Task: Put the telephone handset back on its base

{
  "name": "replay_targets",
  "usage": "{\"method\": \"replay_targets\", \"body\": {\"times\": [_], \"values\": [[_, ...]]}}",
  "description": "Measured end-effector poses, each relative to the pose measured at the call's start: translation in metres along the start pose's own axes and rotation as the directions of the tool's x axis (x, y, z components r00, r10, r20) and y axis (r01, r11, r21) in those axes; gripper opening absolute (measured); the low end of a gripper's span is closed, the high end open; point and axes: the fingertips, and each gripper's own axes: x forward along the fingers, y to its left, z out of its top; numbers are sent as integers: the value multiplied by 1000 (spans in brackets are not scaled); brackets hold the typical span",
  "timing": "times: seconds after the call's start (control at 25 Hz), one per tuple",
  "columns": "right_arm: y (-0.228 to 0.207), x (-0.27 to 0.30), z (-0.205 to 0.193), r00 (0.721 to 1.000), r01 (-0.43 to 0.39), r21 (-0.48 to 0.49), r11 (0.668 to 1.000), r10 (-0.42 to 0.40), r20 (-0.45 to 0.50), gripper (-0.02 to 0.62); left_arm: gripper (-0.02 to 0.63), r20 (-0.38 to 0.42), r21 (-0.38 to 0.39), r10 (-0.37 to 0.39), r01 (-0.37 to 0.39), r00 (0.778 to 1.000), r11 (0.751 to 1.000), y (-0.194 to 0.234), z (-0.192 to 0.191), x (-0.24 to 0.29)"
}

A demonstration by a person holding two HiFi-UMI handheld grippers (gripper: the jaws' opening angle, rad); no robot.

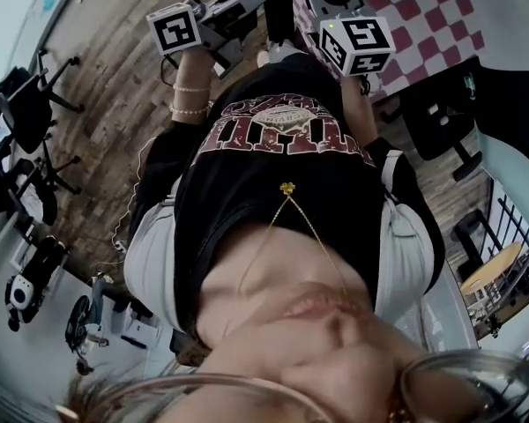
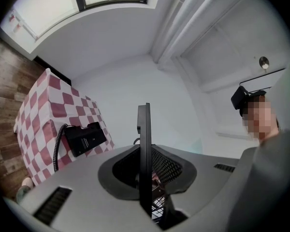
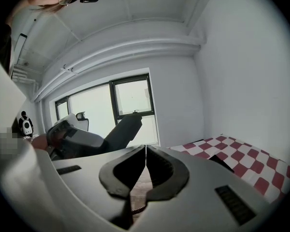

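My left gripper is shut on the black telephone handset, which stands edge-on between the jaws and sticks out past their tips. In the right gripper view the same handset juts from the left gripper. The black telephone base lies on the red-and-white checked table, left of and beyond the handset, with a coiled cord hanging at its side. My right gripper is shut with nothing in it. In the head view both marker cubes, left and right, sit at the top, in front of the person's torso.
The checked table stands against a white wall in a corner. Dark wood floor spreads below. Office chairs and other gear line the left side in the head view. A large window lies beyond the left gripper.
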Motion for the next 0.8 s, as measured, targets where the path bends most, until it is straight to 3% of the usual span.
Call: {"method": "replay_targets", "body": {"times": [0.48, 0.8], "values": [[-75, 26, 24, 999, 30, 50, 998, -32, 33, 21, 77, -98, 20, -15, 17, 995, 1000, 22, 43, 71], [-126, 32, 26, 997, 40, 110, 993, -47, 54, 21, 77, -173, 21, 2, 2, 985, 1000, 37, 52, 119]]}}
